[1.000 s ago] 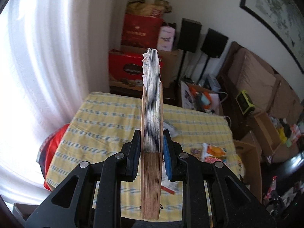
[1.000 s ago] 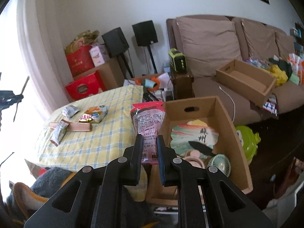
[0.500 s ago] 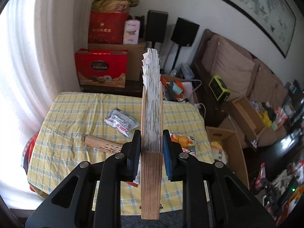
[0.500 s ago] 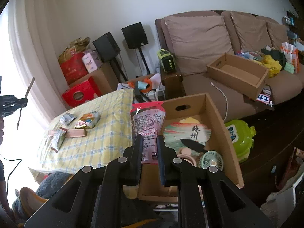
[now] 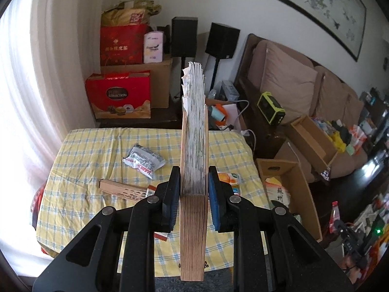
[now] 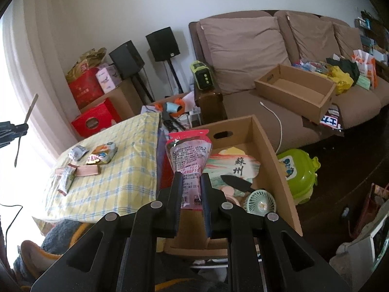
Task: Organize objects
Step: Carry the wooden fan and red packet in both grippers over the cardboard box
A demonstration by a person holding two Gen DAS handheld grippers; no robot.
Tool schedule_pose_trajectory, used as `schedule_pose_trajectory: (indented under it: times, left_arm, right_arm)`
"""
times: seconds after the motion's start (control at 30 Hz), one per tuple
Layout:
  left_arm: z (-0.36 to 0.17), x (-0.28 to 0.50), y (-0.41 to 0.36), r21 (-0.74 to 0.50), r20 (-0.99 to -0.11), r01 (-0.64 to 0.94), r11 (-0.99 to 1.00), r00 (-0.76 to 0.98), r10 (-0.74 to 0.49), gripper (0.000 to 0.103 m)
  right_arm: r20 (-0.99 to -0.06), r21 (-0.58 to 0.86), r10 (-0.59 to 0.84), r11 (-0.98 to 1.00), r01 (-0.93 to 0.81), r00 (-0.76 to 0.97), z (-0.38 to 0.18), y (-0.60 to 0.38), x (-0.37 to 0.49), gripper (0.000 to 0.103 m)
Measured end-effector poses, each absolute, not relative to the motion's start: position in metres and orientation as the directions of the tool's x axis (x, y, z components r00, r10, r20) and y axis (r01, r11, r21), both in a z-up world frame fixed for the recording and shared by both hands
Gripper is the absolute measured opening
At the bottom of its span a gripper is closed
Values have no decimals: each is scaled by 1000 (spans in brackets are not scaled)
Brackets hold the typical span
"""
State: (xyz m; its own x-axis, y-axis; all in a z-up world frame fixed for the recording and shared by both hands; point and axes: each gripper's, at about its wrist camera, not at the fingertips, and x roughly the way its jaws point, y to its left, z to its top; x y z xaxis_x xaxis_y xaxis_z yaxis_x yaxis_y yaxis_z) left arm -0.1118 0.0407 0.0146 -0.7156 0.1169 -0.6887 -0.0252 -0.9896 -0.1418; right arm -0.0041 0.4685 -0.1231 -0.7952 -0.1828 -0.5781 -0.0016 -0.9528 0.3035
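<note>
the folded fan point(image 5: 193, 170) stands upright between the jaws of the left gripper point(image 5: 193, 194), which are closed down narrow and pressing its two wooden outer slats, with the paper pleats poking out the top toward twelve o'clock. it looks light and stiff along the slats but fragile at the frayed paper edge, so the sensible hold is where it is now, low on the wood near the pivot, not on the paper. the pink snack pouch point(image 6: 188, 160) is pinched at its lower seam by the right gripper point(image 6: 190, 194), jaws nearly shut on it; it reads as soft, crinkly and a bit slick, light enough to flop, so a grip on the flat seam suits it better than on the puffed body. it hangs above the near wall of the open cardboard box point(image 6: 267, 150), which sits at about three o'clock of the yellow checked table point(image 6: 116, 182). only the right view shows what lies in that box: a painted round fan point(image 6: 233, 168), a small green handheld fan point(image 6: 260, 203) and a dark trowel-like thing, though i can't tell for sure what it is. the left view alone looks down on the table top, showing a second folded fan point(image 5: 121, 189) lying flat at nine o'clock of the gripper and a silver packet point(image 5: 143, 160) beyond it.
</note>
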Motion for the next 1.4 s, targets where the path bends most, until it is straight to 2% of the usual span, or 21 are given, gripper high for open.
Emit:
schedule_pose_trajectory:
  times: [0.5, 1.0, 1.2, 1.4]
  left_arm:
    - [10, -116, 115, -160, -692, -189, -969, -679, 246, 20]
    - [-32, -100, 265, -155, -736, -457, -876, -537, 411, 20]
    - [-52, -96, 306, -169, -761, -515, -840, -474, 443, 20]
    - [-80, -101, 333, -156, -794, -531, -833, -435, 425, 20]
  right_arm:
    - [-587, 310, -144, -949, -57, -797, -126, 493, 2, 14]
    - [-616, 321, -131, -942, -95, -777, -146, 505, -1, 14]
    - [-637, 340, -123, -931, -134, -761, -162, 519, -3, 14]
    - [-665, 345, -108, -922, -176, -739, -178, 530, -4, 14]
